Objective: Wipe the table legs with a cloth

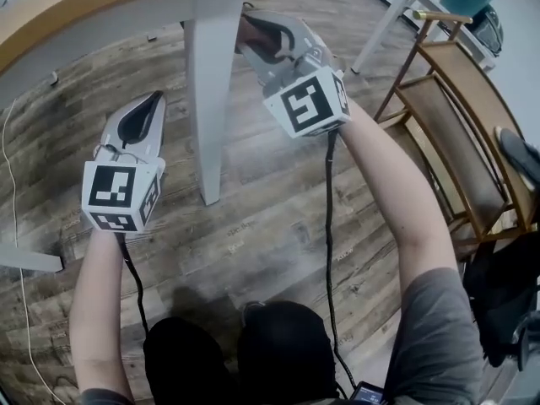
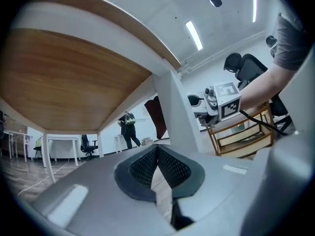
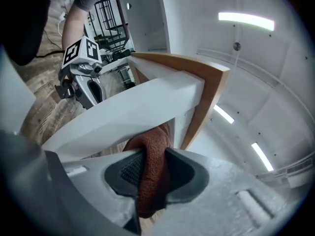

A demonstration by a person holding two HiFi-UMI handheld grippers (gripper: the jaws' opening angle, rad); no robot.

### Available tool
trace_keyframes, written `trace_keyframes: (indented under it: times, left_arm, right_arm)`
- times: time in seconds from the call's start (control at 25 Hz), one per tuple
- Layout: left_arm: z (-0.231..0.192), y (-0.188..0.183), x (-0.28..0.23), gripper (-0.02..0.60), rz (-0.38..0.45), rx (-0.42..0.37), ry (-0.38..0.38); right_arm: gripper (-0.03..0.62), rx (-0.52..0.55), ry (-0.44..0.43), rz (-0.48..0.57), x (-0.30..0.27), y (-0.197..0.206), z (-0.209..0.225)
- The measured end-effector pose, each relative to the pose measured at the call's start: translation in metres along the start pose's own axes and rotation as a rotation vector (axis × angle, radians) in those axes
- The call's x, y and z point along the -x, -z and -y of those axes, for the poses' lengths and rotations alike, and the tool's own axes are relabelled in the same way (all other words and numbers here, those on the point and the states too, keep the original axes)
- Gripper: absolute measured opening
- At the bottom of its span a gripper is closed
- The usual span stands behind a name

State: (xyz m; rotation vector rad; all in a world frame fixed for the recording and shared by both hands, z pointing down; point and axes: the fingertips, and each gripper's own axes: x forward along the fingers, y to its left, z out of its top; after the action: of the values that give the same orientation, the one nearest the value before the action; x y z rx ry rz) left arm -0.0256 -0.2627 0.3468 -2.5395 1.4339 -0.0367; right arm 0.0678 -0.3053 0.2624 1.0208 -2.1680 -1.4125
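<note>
A white table leg (image 1: 211, 99) drops from the wooden tabletop (image 1: 51, 11) to the plank floor. My right gripper (image 1: 263, 34) is to the right of the leg's upper part, shut on a rust-brown cloth (image 1: 247, 34) that lies against the leg. In the right gripper view the cloth (image 3: 152, 173) is pinched between the pads, right under the leg (image 3: 128, 117). My left gripper (image 1: 152, 101) is left of the leg and lower, apart from it, shut with nothing in it. The left gripper view shows the leg (image 2: 179, 112), the cloth (image 2: 156, 117) and the right gripper (image 2: 216, 100) beyond it.
A wooden chair (image 1: 456, 142) stands close at the right. Another white table's leg (image 1: 380, 32) is at the upper right. A thin cable (image 1: 13, 184) runs along the floor at the left, by a white bar (image 1: 29, 261). A person (image 2: 129, 127) stands far off.
</note>
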Motion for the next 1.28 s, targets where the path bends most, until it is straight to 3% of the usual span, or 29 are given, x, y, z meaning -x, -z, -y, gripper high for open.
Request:
trace_keyframes:
  times: [0.12,0.32,0.6,0.8,1.12,1.28]
  left_arm:
    - [0.004,0.03,0.006,0.018,-0.044,0.01,-0.003]
    - [0.019,0.092,0.016,0.018,-0.115,0.052,0.012]
    - [0.03,0.187,0.035,0.018,-0.196,0.193,-0.034]
    - [0.053,0.255,0.048,0.018,-0.323,0.176,0.038]
    - [0.061,0.312,0.067,0.018,-0.395,0.239,0.04]
    - [0.058,0.327,0.067,0.018,-0.42,0.257,0.03]
  right_arm:
    - [0.083,0.015,-0.05,0.019,-0.001,0.007,-0.025]
    - [0.083,-0.031,-0.132,-0.032,0.009,0.039,-0.085]
    - [0.083,-0.104,-0.269,-0.1,0.018,0.098,-0.205]
    - [0.083,-0.111,-0.376,-0.183,0.021,0.138,-0.287]
    - [0.082,-0.074,-0.582,-0.32,0.039,0.195,-0.407]
    - [0.083,0.009,-0.658,-0.371,0.043,0.215,-0.448]
